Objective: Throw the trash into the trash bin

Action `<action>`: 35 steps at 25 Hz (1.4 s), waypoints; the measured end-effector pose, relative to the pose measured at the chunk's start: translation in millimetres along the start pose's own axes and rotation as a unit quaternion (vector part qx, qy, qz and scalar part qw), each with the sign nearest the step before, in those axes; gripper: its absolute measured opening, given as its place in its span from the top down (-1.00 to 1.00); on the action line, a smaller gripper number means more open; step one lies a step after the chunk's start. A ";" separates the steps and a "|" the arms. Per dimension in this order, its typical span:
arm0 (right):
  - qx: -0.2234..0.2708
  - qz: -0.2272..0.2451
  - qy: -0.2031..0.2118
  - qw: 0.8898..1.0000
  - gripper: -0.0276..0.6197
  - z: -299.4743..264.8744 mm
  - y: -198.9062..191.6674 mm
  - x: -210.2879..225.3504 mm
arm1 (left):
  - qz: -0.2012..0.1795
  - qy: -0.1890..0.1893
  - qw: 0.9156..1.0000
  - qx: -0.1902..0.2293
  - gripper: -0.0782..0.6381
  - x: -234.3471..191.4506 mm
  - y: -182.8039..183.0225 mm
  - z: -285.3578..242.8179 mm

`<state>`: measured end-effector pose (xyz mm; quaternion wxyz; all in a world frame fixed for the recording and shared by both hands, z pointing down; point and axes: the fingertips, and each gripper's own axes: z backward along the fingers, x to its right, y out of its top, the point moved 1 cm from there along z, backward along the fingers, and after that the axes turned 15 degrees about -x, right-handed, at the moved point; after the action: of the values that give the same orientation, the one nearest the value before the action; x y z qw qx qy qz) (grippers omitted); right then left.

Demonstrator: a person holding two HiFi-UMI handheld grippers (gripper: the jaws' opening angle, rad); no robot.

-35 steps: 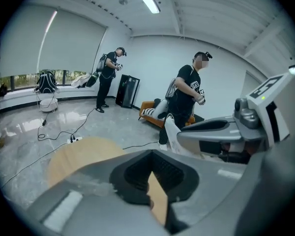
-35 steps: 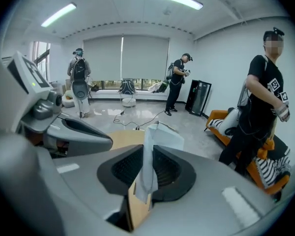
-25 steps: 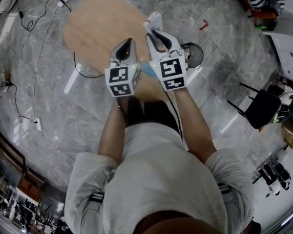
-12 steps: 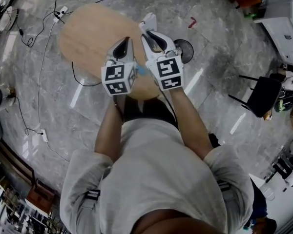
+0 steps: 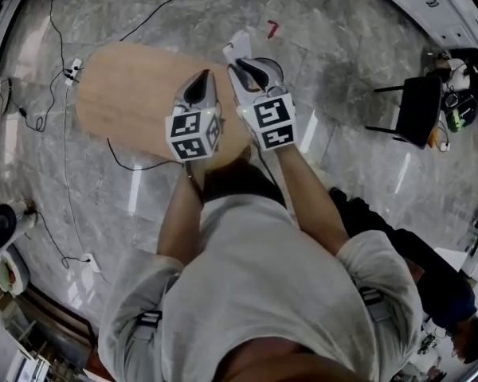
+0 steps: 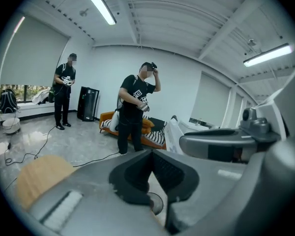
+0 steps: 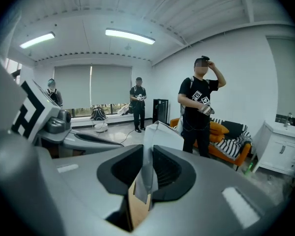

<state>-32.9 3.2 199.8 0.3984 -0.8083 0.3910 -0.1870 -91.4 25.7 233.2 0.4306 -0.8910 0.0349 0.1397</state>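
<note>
Below both pairs of jaws: glossy grey veined floor (image 5: 358,78), loose black cables (image 5: 64,173) across it. Under and left of the jaws: oval wooden table (image 5: 119,94), flat, matte, bare. Left gripper (image 6: 150,154): clenched, ribbed dark pads tip to tip, nothing between. Right gripper (image 7: 146,155): grasping the trash (image 7: 160,132), so nearer hand by default. Trash: thin white folded sheet, paper or light card, stiff enough to stand; pinched flat between the pads, long axis along the jaws, free end poking out well past the tips. Trash bin: not clearly found; dark round rim (image 6: 161,200) glimpsed low through the gap under the left jaws, possibly it, cannot confirm. Judged next: carry with the grip tight, get the tips above the bin mouth, free end down, then release.
</note>
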 end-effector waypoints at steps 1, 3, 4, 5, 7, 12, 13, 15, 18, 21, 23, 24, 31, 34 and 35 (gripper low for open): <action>0.000 -0.006 -0.010 1.000 0.69 4.4 -1.2 5.9 | -0.007 -0.009 1.000 -0.003 0.73 6.1 3.2 -3.3; 0.000 -0.020 -0.026 0.999 0.69 15.4 -4.4 18.7 | -0.022 -0.024 0.999 -0.008 0.73 20.5 9.0 -9.2; 0.000 -0.027 -0.032 0.999 0.69 22.5 -6.6 25.7 | -0.028 -0.029 0.999 -0.010 0.73 29.2 11.3 -11.3; 0.002 -0.033 -0.037 0.999 0.69 30.5 -8.6 32.6 | -0.034 -0.034 0.999 -0.011 0.73 38.2 13.0 -12.6; 0.008 -0.040 -0.052 0.998 0.69 46.3 -11.3 45.4 | -0.043 -0.043 0.998 -0.014 0.73 51.8 12.5 -15.0; 0.022 -0.039 -0.087 0.995 0.69 68.8 -19.4 65.3 | -0.054 -0.058 0.997 -0.015 0.73 59.6 6.8 -23.1; 0.025 -0.043 -0.087 0.995 0.69 71.1 -24.8 69.8 | -0.063 -0.057 0.996 -0.015 0.73 64.8 5.8 -27.5; 0.025 -0.061 -0.087 0.994 0.69 73.9 -45.4 81.5 | -0.074 -0.057 0.995 -0.031 0.73 76.1 -5.2 -41.2; 0.012 -0.075 -0.084 0.994 0.69 55.4 -67.1 103.8 | -0.055 -0.058 0.996 -0.047 0.73 71.0 -14.8 -72.6; 0.000 -0.077 -0.055 0.996 0.69 11.2 -66.1 117.3 | -0.044 -0.036 0.997 -0.054 0.73 49.4 -5.8 -105.3; -0.016 -0.074 -0.029 0.997 0.69 -8.0 -69.5 130.8 | -0.030 -0.031 0.997 -0.069 0.73 53.9 -5.9 -125.7; -0.022 -0.073 -0.020 0.997 0.69 -14.3 -71.7 142.6 | -0.025 -0.033 0.996 -0.077 0.73 61.8 -6.8 -138.1; -0.025 -0.100 -0.004 0.995 0.69 -50.1 -107.3 226.1 | 0.017 -0.038 0.994 -0.097 0.73 99.3 -17.1 -227.3; -0.037 -0.128 -0.001 0.991 0.69 -66.6 -131.3 233.2 | 0.009 -0.041 0.992 -0.115 0.73 98.8 -31.4 -253.3; -0.041 -0.135 0.001 0.990 0.69 -71.6 -138.2 233.0 | 0.003 -0.046 0.992 -0.120 0.73 99.1 -36.3 -260.8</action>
<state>135.4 -162.5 350.8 0.3360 -0.8691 0.2859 -0.2238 67.3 -148.5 387.0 0.3211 -0.9288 0.0008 0.1850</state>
